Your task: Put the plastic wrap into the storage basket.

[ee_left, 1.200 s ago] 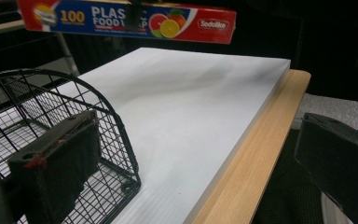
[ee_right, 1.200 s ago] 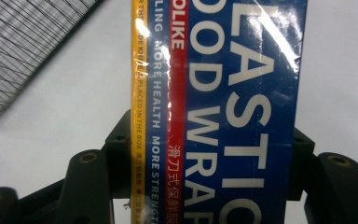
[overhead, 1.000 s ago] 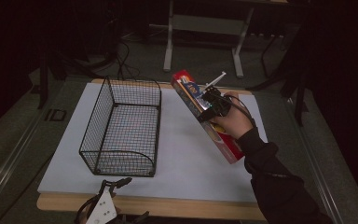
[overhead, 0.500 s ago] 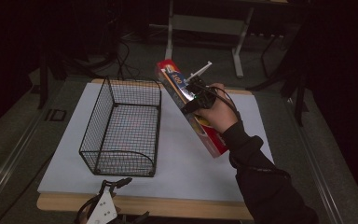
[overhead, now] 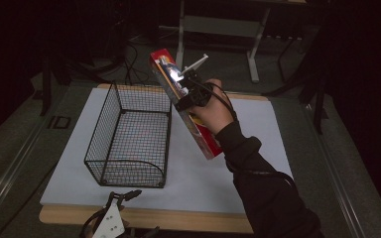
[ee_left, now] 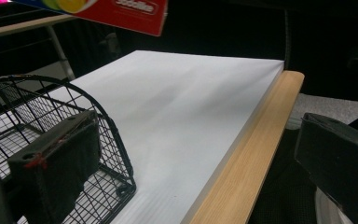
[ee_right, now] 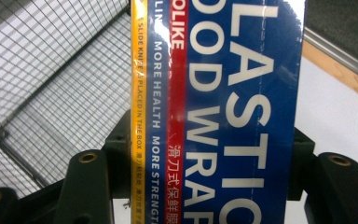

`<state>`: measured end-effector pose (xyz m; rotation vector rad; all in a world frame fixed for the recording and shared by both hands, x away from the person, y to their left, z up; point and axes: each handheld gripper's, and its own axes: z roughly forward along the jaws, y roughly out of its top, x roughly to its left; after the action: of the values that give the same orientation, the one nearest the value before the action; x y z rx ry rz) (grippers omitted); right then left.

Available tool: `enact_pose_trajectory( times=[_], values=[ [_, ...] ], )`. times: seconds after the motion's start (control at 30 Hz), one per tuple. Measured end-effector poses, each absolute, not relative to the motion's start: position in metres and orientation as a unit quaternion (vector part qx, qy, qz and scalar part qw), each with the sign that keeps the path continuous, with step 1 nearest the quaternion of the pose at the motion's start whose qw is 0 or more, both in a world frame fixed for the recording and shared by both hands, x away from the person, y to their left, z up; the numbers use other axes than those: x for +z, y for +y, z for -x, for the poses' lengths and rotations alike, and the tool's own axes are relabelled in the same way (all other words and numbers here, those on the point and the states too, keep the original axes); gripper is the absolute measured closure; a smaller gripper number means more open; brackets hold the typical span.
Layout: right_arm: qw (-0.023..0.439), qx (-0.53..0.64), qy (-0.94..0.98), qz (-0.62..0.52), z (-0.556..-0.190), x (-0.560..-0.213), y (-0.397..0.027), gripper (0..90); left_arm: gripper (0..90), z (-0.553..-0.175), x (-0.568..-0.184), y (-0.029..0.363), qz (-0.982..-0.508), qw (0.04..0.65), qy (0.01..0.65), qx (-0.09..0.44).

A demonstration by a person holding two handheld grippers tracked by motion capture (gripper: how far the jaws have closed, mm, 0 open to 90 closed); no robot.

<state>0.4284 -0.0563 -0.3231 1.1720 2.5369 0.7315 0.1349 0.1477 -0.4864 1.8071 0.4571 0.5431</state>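
A long red and blue box of plastic food wrap (overhead: pixel 188 106) hangs tilted in the air, its top end above the right wall of the black wire basket (overhead: pixel 129 134). My right gripper (overhead: pixel 186 94) is shut on the box's middle. In the right gripper view the box (ee_right: pixel 223 112) sits clamped between the two black jaws, with the basket's mesh (ee_right: pixel 51 79) below and to the left. My left gripper (overhead: pixel 111 218) rests at the table's front edge, open; in the left gripper view its jaws stand wide apart with nothing between them, near the basket's end (ee_left: pixel 74 135).
A white mat (overhead: pixel 258 144) covers the wooden table (overhead: pixel 188 220). Beyond the table's far edge stand a metal frame (overhead: pixel 218 25) and cables on the dark floor. A corner of the box (ee_left: pixel 121 14) shows at the top of the left gripper view.
The right hand has carried the box up and to the left, from over the mat's right part toward the basket's right wall. The left gripper has stayed put.
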Motion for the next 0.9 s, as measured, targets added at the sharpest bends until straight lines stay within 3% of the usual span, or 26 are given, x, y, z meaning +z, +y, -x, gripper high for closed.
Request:
enact_pose_trajectory(
  times=[0.43,0.9],
  values=[
    [0.126,0.281,0.867,-0.391,-0.426,-0.315,0.003,39.5,1.0,-0.134,-0.487,0.147,-0.771,0.563,0.19,0.228],
    [0.117,0.308,0.86,-0.389,-0.422,-0.328,0.063,39.4,1.0,-0.134,-0.486,0.148,-0.77,0.566,0.188,0.227]
  ],
)
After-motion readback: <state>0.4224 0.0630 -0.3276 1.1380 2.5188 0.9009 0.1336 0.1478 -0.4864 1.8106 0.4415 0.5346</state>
